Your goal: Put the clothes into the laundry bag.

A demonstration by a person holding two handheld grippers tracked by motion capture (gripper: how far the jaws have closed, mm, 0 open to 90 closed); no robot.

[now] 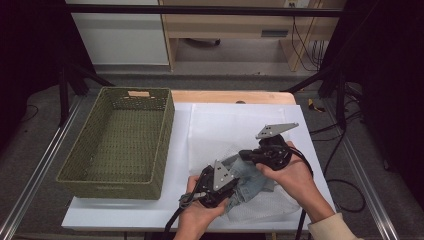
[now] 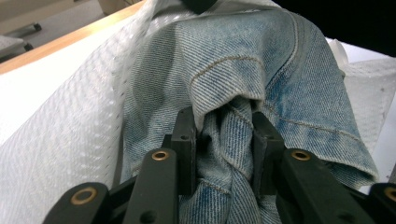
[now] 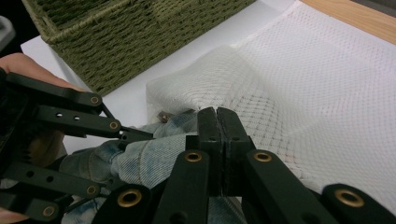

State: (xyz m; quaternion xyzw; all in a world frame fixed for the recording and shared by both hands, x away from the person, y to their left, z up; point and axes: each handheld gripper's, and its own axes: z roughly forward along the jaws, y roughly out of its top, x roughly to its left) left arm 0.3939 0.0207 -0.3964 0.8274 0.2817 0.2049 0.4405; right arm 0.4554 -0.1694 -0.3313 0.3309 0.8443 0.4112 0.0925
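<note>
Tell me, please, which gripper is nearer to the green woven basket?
Left. The left gripper, clamped on the jeans, sits just right of the basket's near corner; the right gripper, pinching the white mesh bag, is farther right.

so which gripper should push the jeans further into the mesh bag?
Left, probably. The left gripper already clamps a fold of the jeans, beside the mesh bag. The right gripper is pinched on the mesh, apparently holding it.

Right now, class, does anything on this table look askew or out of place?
Nothing damaged or spilled. The denim garment is bunched, not flat, pinched by the left gripper and half inside the white mesh bag. The basket sits straight.
</note>
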